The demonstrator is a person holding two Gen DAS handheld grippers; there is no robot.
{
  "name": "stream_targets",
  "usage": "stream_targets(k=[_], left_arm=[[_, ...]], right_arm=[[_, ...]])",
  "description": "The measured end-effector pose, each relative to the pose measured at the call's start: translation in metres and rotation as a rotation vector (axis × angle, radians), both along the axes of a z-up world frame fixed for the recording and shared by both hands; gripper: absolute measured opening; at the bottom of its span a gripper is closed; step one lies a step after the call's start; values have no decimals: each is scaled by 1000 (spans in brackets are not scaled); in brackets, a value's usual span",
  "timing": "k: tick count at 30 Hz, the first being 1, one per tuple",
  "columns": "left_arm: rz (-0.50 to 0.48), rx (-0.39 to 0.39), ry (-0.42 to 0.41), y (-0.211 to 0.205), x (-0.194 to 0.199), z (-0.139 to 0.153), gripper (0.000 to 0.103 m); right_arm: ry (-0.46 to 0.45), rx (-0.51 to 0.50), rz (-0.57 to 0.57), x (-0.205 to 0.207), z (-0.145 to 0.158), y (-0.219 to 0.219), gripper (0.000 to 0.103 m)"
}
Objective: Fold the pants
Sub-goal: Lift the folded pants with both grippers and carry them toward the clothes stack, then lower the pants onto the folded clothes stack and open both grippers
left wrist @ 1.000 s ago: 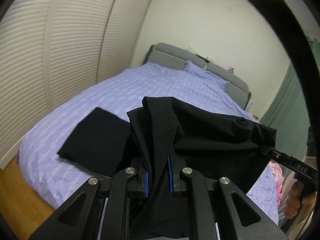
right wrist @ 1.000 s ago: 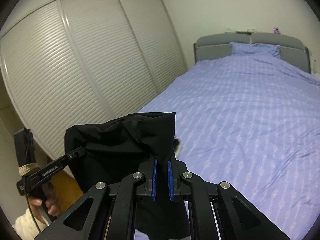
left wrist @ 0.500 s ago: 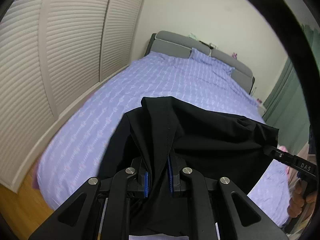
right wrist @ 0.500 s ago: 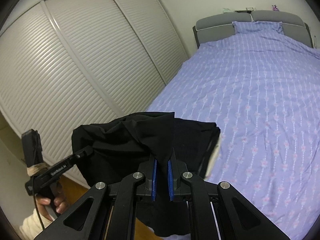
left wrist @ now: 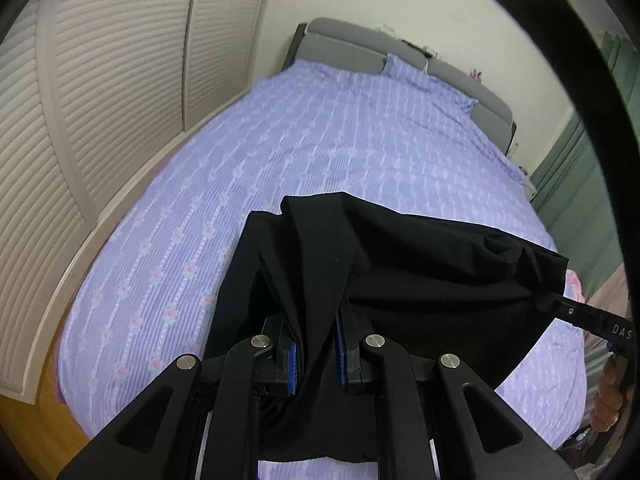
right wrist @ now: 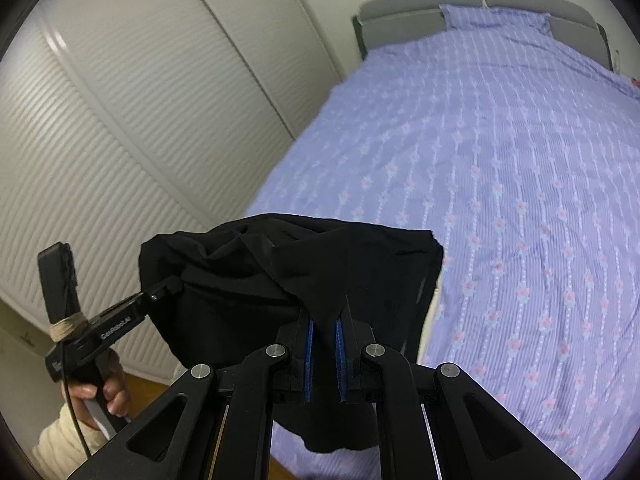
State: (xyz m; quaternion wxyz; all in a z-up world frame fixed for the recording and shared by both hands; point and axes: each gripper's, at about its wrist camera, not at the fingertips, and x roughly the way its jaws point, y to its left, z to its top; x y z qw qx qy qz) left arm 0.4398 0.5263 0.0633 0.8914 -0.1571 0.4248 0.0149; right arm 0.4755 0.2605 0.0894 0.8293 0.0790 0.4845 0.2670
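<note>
Black fabric pants (left wrist: 400, 280) hang bunched between your two grippers, raised over the near end of the bed.

Your left gripper (left wrist: 316, 356) has its blue-padded jaws clamped on a thick fold, and your right gripper (right wrist: 324, 354) pinches another gathered edge (cloth fills the gap between its pads). Beneath lies the lavender floral-striped bedspread (right wrist: 520, 200), with a grey padded headboard (left wrist: 348, 46) at its far end and cream louvred wardrobe doors (right wrist: 120, 120) alongside.

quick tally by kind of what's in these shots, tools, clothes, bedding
tools: 2, left and right, both shut on the pants
pants: 1, black
bed: 1
pillow: 1
total: 5
</note>
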Motion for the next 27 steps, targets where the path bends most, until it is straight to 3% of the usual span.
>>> stream_targets(k=[4,15,17,22,25,27], left_arm=[[-20,29,34,4,33,-18,15],[-46,31,147,15,103,-71,16],[-47,37,164,17,112,-78,20],[-36,201,198,15,132,-82,28],[-16,254,212,23,135,-80,30],[15,264,222,29,133,-77,30]], right_arm=[[102,-1,-32,37,-28,5,10],[165,-67,-84,118,-84,23,10],[174,-83,-91,128,-94,25,10],[203,-134,-118,146,-112,29,10],[196,-182,-150,156,-117,31,12],[176,-220,-179,162,-113,29,19]])
